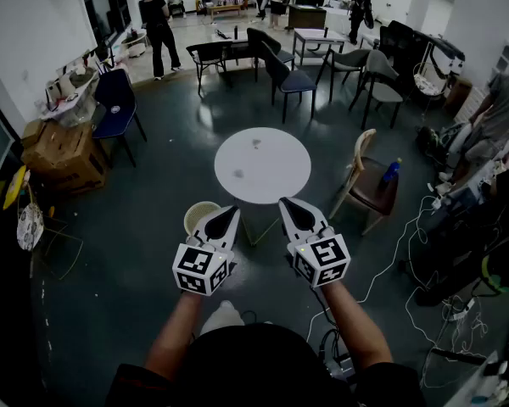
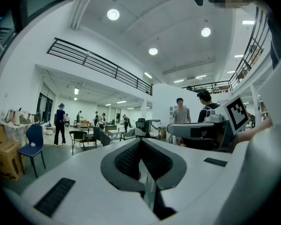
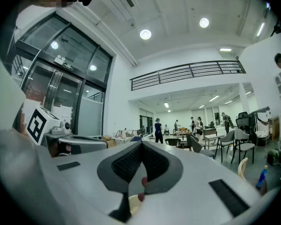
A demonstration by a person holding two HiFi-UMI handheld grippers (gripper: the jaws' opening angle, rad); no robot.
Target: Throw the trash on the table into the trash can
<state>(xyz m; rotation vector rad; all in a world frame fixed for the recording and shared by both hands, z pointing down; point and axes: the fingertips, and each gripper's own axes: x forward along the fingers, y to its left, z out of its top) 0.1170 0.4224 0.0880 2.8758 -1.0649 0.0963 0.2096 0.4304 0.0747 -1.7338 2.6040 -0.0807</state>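
Note:
A round white table (image 1: 263, 164) stands ahead of me with two small bits of trash on it, one (image 1: 256, 143) near the far side and one (image 1: 238, 174) nearer the left. A pale round trash can (image 1: 200, 216) sits on the floor at the table's near left. My left gripper (image 1: 227, 213) is shut and empty, held level just over the can's right rim. Beside it, my right gripper (image 1: 289, 204) is shut and empty too, its tip at the table's near edge. In the left gripper view the left gripper (image 2: 141, 142) is closed; in the right gripper view the right gripper (image 3: 141, 146) is closed.
A wooden chair (image 1: 369, 181) with a blue bottle (image 1: 391, 171) on its seat stands right of the table. Cables (image 1: 407, 253) trail across the floor at right. Cardboard boxes (image 1: 62, 154) and a blue chair (image 1: 115, 102) are at left. Chairs, desks and several people fill the far room.

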